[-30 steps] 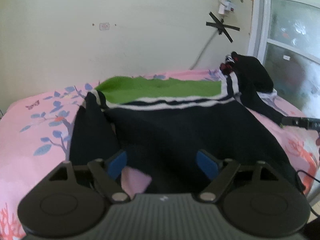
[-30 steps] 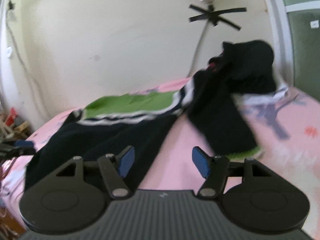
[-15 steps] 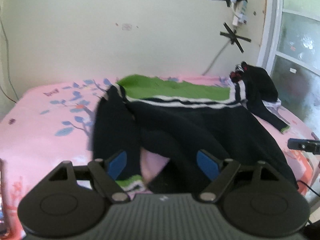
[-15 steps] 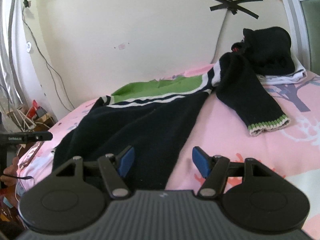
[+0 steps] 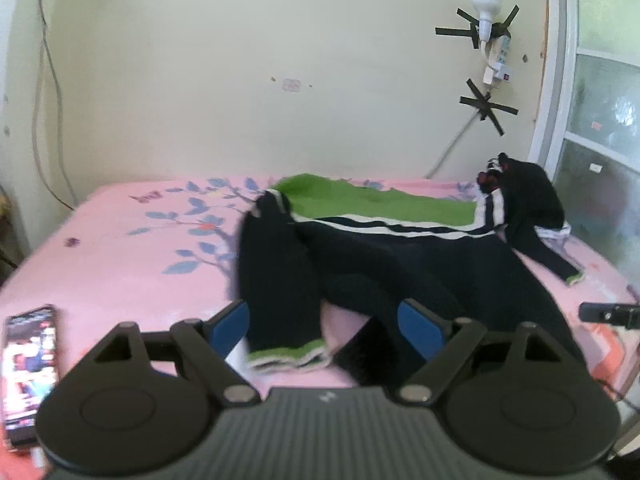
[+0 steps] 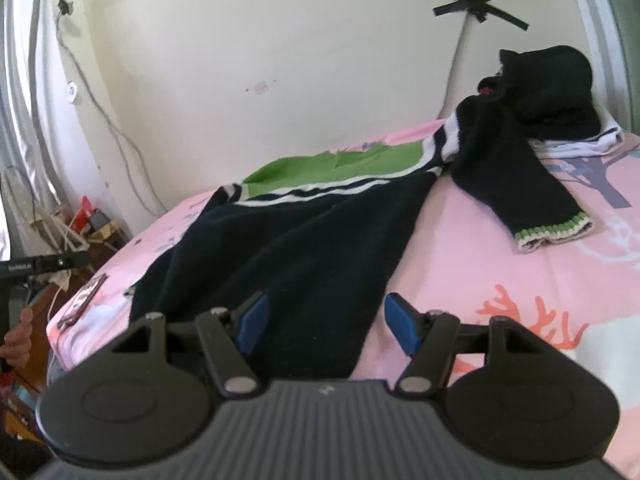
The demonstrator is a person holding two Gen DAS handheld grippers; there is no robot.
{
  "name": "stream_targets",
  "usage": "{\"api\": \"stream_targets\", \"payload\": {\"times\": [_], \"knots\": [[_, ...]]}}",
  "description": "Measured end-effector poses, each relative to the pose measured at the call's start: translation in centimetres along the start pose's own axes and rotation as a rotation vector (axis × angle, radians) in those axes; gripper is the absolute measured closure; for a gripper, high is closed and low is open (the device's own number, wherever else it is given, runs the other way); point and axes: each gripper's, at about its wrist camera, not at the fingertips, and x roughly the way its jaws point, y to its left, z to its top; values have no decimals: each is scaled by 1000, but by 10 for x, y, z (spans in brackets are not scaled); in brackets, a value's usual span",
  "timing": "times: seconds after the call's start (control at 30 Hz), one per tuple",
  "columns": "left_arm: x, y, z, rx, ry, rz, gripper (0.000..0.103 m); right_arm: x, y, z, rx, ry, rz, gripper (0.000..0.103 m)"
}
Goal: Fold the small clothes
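A black sweater (image 5: 420, 264) with a green top and white stripes lies spread on the pink bed (image 5: 132, 264). Its left sleeve (image 5: 280, 292) lies folded down, with a green cuff near my left gripper (image 5: 324, 326), which is open and empty just above the cuff. In the right wrist view the sweater (image 6: 304, 248) stretches from the near edge to the wall. Its right sleeve (image 6: 516, 184) lies out to the right with a striped cuff. My right gripper (image 6: 322, 322) is open and empty over the sweater's hem.
A phone (image 5: 28, 364) lies on the bed's near left corner; it also shows in the right wrist view (image 6: 82, 296). A pile of dark clothes (image 6: 552, 92) sits at the far right by the window. The wall with taped cables stands behind the bed.
Both grippers have pulled back from the sweater, so more of the bed shows. The left sleeve's cuff and the phone have come into view. Both stayed open.
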Motion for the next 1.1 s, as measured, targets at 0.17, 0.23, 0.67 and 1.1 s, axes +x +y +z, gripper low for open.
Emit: {"api": "stream_targets", "payload": {"times": [0.17,0.23,0.67,1.1], "knots": [[-24,0,-7,31,-6,22,18,-2,7,-7,-21,27,67,43],[-22,-8,-8,62,-4,13,18,1,9,-11,-21,58,82,43],[71,-23,-23,149,134,-114,34,-1,8,-17,7,104,101,44],[90,-22,-30,261,173,-169,38,6,4,-20,76,157,80,44]]}}
